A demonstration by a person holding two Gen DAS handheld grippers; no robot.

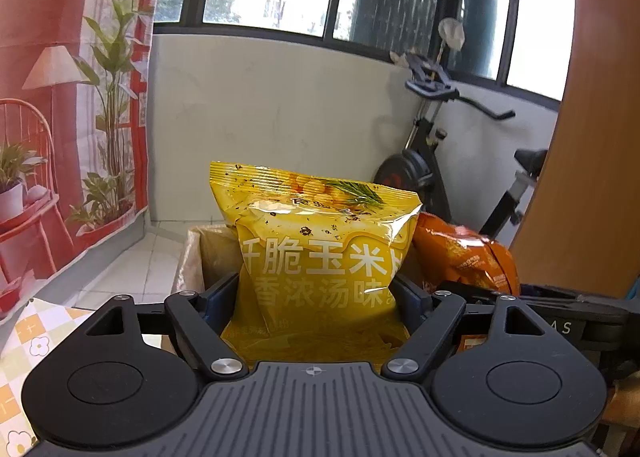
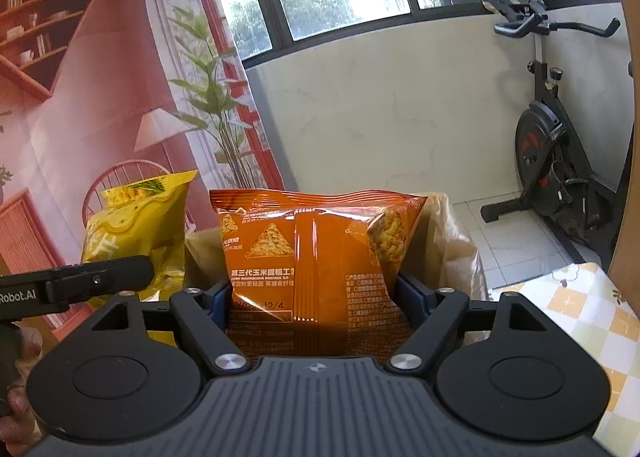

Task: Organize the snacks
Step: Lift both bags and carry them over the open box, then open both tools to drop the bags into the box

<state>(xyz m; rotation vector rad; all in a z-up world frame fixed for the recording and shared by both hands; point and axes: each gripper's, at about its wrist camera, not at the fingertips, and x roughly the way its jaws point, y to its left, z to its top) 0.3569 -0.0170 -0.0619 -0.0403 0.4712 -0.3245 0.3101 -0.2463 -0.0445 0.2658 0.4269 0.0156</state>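
Left wrist view shows a plastic-lined cardboard box [image 1: 192, 257] beyond the tablecloth's edge, with both bags held upright over it. The glossy yellow corn-snack bag [image 1: 320, 249] is pinched by the left gripper [image 1: 320, 293], fingers closed on its lower half; the orange foil chip bag [image 2: 316, 253] sits likewise in the right gripper [image 2: 316, 297]. The box's inside is hidden — possibly crowded — so puffy bags released together could jam or slide off the rim.
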